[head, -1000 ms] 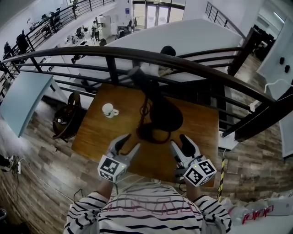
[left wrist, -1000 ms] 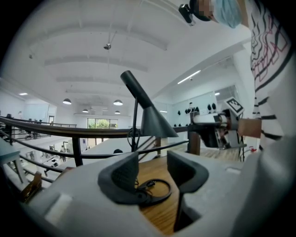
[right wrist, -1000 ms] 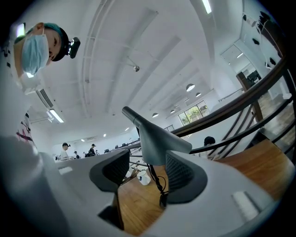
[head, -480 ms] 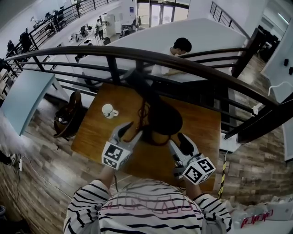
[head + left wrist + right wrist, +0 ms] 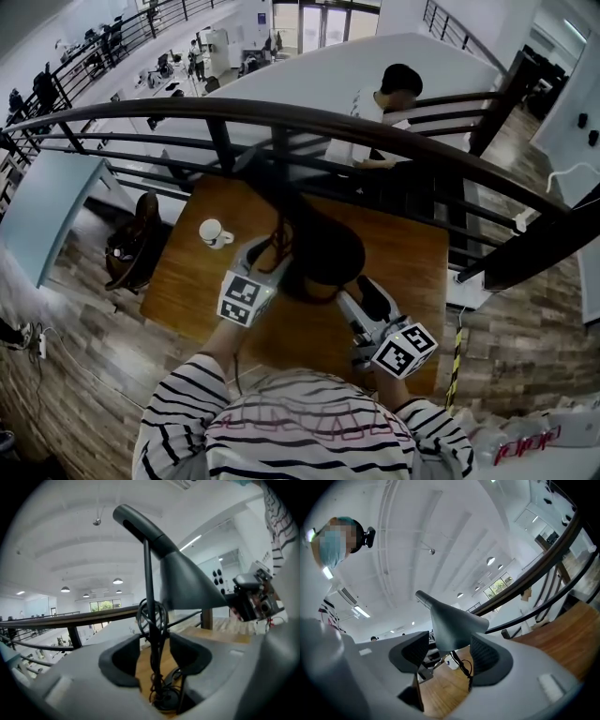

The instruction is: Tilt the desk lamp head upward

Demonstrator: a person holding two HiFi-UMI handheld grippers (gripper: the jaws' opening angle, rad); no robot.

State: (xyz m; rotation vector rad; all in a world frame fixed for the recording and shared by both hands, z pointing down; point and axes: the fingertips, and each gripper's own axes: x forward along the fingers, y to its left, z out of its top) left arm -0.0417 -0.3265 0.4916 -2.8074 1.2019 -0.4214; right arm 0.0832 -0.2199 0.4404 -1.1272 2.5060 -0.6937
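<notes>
Wooden table [image 5: 408, 258] with a black desk lamp [image 5: 319, 248] near its middle, seen from above. Compared with a second earlier, found the left gripper [image 5: 267, 258] carried forward from the near edge to the lamp's stem [image 5: 149, 597]. Left its jaws released, one on each side of the stem and the cord [image 5: 157, 620] coiled there, pressing on neither. Found the right gripper [image 5: 359, 289] brought in closer too. Caught its jaws opening, with the lamp head [image 5: 452, 623] between the pads but not squeezed. Noted a white mug [image 5: 212, 232] at the table's far left, apart from the lamp. Beyond, saw a dark curved railing [image 5: 281, 117] crossing the view, a person [image 5: 394, 94] behind it, and a bag [image 5: 131, 248] on the floor to the left.
</notes>
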